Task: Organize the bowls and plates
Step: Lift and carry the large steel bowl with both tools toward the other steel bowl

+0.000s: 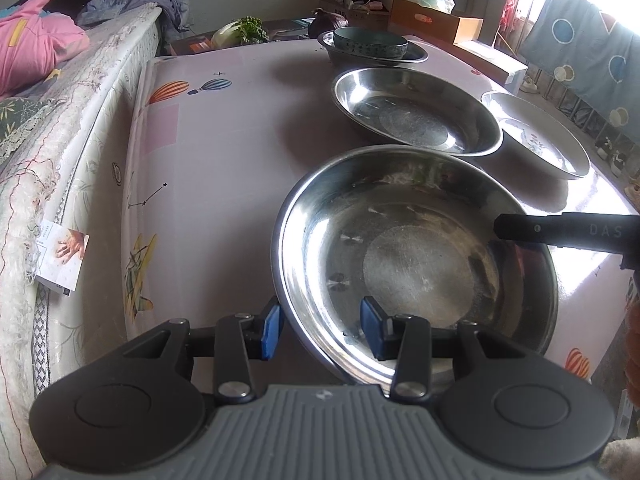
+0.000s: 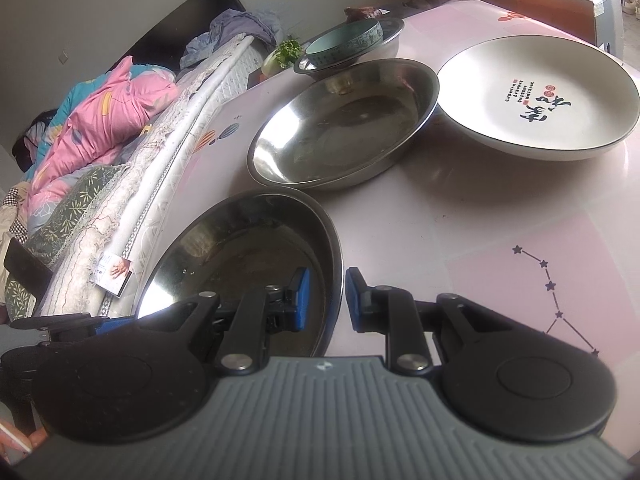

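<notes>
A large steel plate (image 1: 416, 256) lies at the near edge of the pink table (image 1: 224, 128). My left gripper (image 1: 320, 330) is open, its two blue pads straddling the plate's near-left rim. My right gripper (image 2: 326, 300) is open too, its pads either side of the same plate's (image 2: 240, 256) right rim; its black finger also shows in the left wrist view (image 1: 560, 232). A second steel plate (image 1: 416, 112) (image 2: 344, 124) lies behind. A white ceramic plate (image 1: 540, 136) (image 2: 536, 96) sits to the right. A teal bowl (image 1: 370, 42) (image 2: 344, 42) rests in a steel dish at the back.
A mattress (image 1: 60, 152) with pink bedding (image 2: 104, 120) runs along the table's left side. Cardboard boxes (image 1: 432, 20) and greens (image 1: 248, 30) stand behind the table. A blue cloth (image 1: 584, 48) hangs at the right.
</notes>
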The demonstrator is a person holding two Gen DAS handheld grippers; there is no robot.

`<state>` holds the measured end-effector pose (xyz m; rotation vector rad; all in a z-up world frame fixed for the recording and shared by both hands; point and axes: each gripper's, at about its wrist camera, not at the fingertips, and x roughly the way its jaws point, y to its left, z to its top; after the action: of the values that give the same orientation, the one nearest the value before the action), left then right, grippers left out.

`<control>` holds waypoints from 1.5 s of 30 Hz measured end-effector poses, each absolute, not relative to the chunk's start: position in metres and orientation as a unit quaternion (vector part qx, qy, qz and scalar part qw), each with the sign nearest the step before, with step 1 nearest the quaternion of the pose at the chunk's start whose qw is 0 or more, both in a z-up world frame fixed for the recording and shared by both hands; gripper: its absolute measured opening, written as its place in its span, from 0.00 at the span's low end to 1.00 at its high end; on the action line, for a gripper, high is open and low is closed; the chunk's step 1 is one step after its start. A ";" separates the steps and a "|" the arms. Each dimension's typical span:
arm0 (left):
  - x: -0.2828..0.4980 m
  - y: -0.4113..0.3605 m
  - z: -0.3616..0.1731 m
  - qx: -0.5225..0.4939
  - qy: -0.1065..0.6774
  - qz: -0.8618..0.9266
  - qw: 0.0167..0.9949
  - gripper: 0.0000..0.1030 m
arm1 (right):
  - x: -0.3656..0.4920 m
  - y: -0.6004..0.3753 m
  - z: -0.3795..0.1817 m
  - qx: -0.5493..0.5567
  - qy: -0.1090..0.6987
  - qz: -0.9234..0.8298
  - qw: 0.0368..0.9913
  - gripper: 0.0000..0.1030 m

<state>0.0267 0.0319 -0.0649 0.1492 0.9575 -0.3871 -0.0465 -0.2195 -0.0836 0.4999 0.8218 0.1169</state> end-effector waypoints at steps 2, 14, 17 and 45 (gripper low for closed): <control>0.027 0.032 -0.066 0.073 0.458 -0.185 0.866 0.41 | -0.047 -0.219 -0.084 0.240 0.397 0.056 0.884 0.19; 0.030 0.031 -0.070 0.077 0.459 -0.184 0.866 0.41 | -0.043 -0.212 -0.086 0.232 0.403 0.061 0.883 0.19; 0.030 0.031 -0.070 0.077 0.459 -0.184 0.866 0.41 | -0.043 -0.212 -0.086 0.232 0.403 0.060 0.883 0.19; 0.032 0.036 -0.068 0.087 0.460 -0.171 0.867 0.41 | -0.036 -0.207 -0.085 0.227 0.400 0.070 0.885 0.19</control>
<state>0.0320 0.0364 -0.0685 0.1819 0.9623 -0.3572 -0.0361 -0.2068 -0.0849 0.4722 0.8316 0.1463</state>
